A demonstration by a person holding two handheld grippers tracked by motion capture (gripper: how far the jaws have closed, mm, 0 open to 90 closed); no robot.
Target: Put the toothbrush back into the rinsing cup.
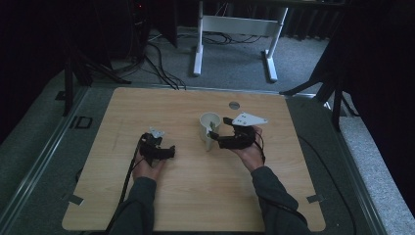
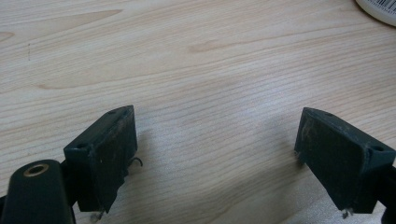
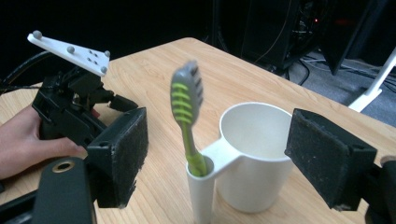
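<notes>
A white cup (image 3: 254, 154) stands on the wooden table (image 1: 195, 196), with a narrow tube holder on its side. A green and grey toothbrush (image 3: 187, 102) stands head up in that tube, leaning slightly. My right gripper (image 3: 217, 144) is open, its jaws on either side of the toothbrush and cup without touching them. From above, the right gripper (image 1: 215, 139) sits just right of the cup (image 1: 209, 128). My left gripper (image 2: 217, 140) is open over bare wood with nothing between its pads. It rests left of the cup (image 1: 169, 151), held in a hand.
The cup's white rim (image 2: 380, 9) shows at the top right corner of the left gripper view. A round grommet (image 1: 234, 105) is set in the table's far edge. Beyond the table stands a white desk frame (image 1: 235, 29) with cables on the floor.
</notes>
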